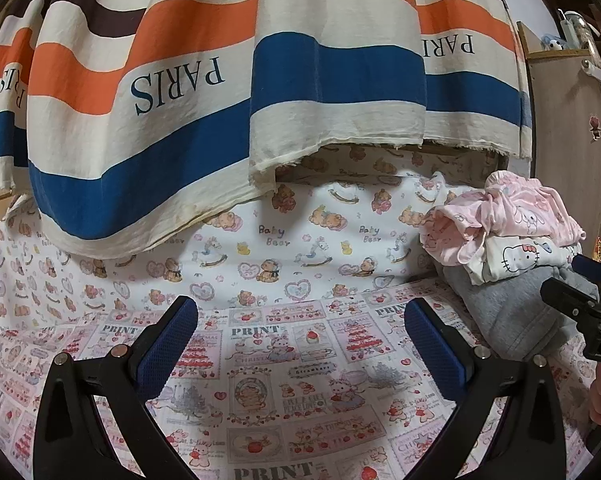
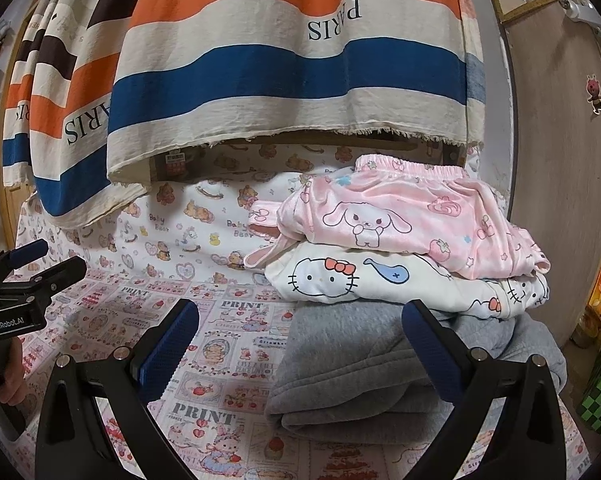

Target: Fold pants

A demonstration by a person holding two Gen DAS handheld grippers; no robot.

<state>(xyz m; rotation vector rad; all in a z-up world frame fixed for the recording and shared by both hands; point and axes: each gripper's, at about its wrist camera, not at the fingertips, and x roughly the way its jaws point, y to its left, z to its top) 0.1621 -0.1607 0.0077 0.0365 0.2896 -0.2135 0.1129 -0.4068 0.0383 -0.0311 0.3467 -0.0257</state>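
Observation:
Three folded pants lie stacked on the patterned bed sheet (image 2: 228, 344). Pink bunny-print pants (image 2: 400, 224) are on top, white cat-print pants (image 2: 340, 280) in the middle, grey pants (image 2: 364, 364) at the bottom. My right gripper (image 2: 300, 344) is open, its jaws on either side of the grey pants' near left part, holding nothing. My left gripper (image 1: 300, 344) is open over bare sheet (image 1: 292, 360), left of the stack. The same stack shows at the right of the left wrist view: pink pants (image 1: 516, 208), white pants (image 1: 520, 256), grey pants (image 1: 508, 312).
A striped cloth marked PARIS (image 1: 220, 80) hangs over the back of the bed, also in the right wrist view (image 2: 284, 72). A wooden panel (image 2: 560, 160) stands right of the stack. A person's hand (image 2: 8, 376) holds the other gripper's handle at the left edge.

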